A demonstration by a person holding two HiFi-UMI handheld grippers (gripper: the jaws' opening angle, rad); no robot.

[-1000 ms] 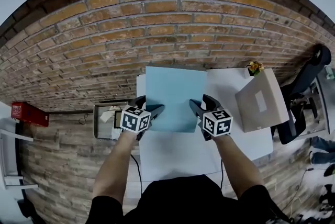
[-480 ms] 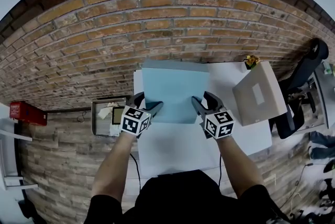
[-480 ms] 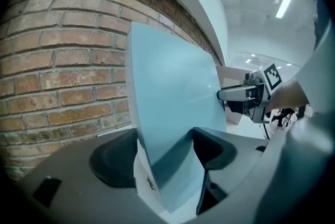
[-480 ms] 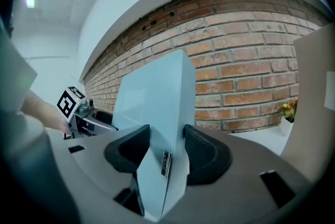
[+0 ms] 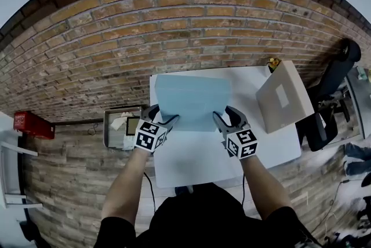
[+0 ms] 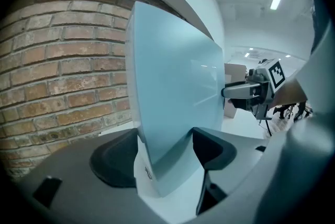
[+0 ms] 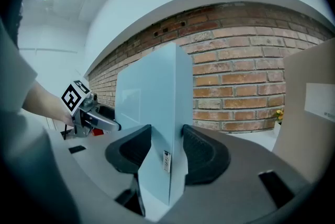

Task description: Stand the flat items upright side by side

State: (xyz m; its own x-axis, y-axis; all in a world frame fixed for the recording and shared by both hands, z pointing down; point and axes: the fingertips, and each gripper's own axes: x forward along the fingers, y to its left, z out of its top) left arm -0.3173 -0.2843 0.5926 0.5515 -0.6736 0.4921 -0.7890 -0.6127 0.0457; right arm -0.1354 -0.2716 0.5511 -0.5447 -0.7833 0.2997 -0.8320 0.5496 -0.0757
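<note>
A light blue flat box [image 5: 192,102] stands nearly upright on the white table [image 5: 197,160], close to the brick wall. My left gripper [image 5: 165,116] clamps its left edge and my right gripper [image 5: 223,115] clamps its right edge. Both pairs of jaws have just been closing, with the box between them. In the left gripper view the blue box [image 6: 178,87] fills the gap of the left gripper [image 6: 165,152], and the right gripper [image 6: 256,92] shows beyond it. The right gripper view has the pads of the right gripper [image 7: 166,149] pressed on the box [image 7: 152,97].
A beige flat carton [image 5: 284,103] stands tilted at the table's right end, also in the right gripper view [image 7: 309,113]. A small yellow flower [image 5: 272,62] sits behind it. An open crate [image 5: 122,128] lies left of the table, and an office chair [image 5: 336,84] stands to the right.
The blue box has been tipped up from a flatter slant to nearly upright. Both grippers moved with it toward the wall and rose slightly.
</note>
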